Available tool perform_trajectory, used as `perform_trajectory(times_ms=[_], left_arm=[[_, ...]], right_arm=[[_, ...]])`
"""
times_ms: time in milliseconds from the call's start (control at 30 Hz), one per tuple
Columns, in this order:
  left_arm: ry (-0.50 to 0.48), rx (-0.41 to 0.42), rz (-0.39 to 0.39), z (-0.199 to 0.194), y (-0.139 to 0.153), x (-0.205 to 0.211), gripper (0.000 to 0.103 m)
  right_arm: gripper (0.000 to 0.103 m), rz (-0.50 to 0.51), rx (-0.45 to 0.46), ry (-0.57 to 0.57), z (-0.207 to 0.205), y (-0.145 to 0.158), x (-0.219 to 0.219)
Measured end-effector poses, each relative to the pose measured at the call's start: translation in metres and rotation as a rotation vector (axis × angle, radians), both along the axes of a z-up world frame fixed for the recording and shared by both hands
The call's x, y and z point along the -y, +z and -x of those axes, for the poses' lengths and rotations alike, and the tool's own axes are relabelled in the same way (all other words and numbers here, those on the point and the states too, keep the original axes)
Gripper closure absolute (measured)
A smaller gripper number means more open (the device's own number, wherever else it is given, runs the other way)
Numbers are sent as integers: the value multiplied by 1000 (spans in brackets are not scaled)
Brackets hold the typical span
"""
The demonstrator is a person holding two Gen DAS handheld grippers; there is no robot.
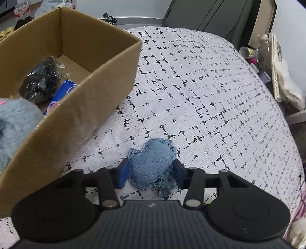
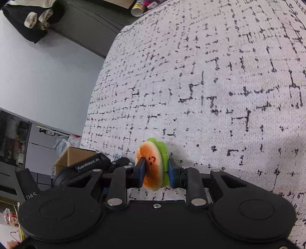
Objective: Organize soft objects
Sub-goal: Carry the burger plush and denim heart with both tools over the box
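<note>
My left gripper (image 1: 151,170) is shut on a frayed blue denim heart pillow (image 1: 153,162) just above the white patterned cloth (image 1: 200,95). An open cardboard box (image 1: 91,92) stands to its left; it holds a fluffy light-blue plush (image 1: 15,122), a black item in clear plastic (image 1: 40,80) and a blue printed item (image 1: 63,92). My right gripper (image 2: 155,170) is shut on a soft burger toy (image 2: 153,164), orange with a drawn face and a green layer, held over the cloth (image 2: 210,76).
In the right wrist view the other gripper's black body (image 2: 86,166) and the cardboard box (image 2: 72,155) lie lower left. Bottles and a cup (image 1: 248,51) stand past the cloth's far right edge. Dark furniture (image 1: 210,15) is behind.
</note>
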State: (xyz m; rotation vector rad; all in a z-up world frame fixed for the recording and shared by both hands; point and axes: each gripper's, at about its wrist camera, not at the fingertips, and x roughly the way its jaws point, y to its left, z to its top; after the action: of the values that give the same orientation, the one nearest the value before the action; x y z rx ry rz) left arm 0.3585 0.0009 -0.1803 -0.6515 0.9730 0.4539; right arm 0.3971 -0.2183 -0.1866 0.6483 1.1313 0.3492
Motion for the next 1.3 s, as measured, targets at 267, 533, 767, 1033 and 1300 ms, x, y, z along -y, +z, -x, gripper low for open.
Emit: perform_trajectory(times_ms=[267, 533, 767, 1033, 1300], left_arm=[[-50, 52, 6, 17, 24, -4, 67], [-97, 117, 1, 37, 55, -11, 67], [-148, 183, -45, 55, 93, -27, 67], [-130, 214, -61, 70, 117, -61, 67], [-92, 213, -68, 80, 120, -95, 67]], right_arm=[[79, 6, 74, 32, 6, 22, -8], [79, 5, 141, 57, 12, 37, -16], [79, 12, 200, 102, 20, 52, -30], [79, 24, 255, 142, 28, 69, -52], [79, 59, 313, 181, 41, 79, -74]])
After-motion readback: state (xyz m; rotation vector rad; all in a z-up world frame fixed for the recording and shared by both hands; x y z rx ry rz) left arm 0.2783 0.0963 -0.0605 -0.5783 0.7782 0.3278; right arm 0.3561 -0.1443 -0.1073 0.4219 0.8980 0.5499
